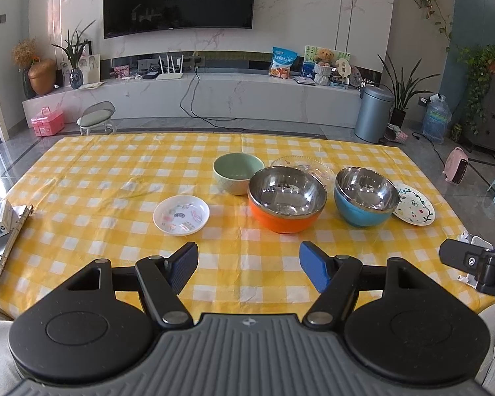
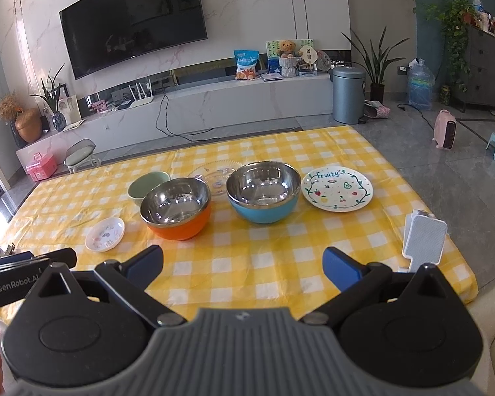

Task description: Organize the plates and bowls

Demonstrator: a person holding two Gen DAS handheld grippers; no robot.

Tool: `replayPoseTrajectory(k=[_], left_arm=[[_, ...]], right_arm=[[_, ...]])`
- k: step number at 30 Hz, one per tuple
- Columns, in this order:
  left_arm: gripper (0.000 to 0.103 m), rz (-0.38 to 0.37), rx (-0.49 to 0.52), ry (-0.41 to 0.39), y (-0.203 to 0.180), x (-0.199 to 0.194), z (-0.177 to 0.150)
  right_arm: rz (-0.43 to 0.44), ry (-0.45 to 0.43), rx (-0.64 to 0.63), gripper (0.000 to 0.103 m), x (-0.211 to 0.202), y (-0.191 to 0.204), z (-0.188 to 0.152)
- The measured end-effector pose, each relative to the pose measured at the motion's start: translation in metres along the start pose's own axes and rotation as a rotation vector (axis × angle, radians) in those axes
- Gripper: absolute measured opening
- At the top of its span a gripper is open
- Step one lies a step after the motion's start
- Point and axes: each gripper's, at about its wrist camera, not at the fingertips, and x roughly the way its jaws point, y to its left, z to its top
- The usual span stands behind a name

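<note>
The left gripper and the right gripper hover over the near edge of the worktop, both with fingers spread apart and grasping nothing. Far from the fingers stand the orange bowl and, to its right, the blue bowl (both steel inside). A green bowl sits behind the orange one, a small white plate to the left, the "Fruity" plate far right.
</note>
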Motion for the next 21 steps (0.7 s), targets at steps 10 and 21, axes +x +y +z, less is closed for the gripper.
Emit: replayPoseTrajectory(k=[10, 21], left_arm=[[0.08, -0.037, 0.01, 0.028, -0.002, 0.037, 0.025], [0.066, -0.077, -0.062, 0.094, 0.007, 0.096, 0.064]], right_arm=[[0.018, 0.04, 0.036, 0.1, 0.046, 0.006, 0.003], [0.017, 0.136, -0.009, 0.078, 0.131, 0.025, 0.034]])
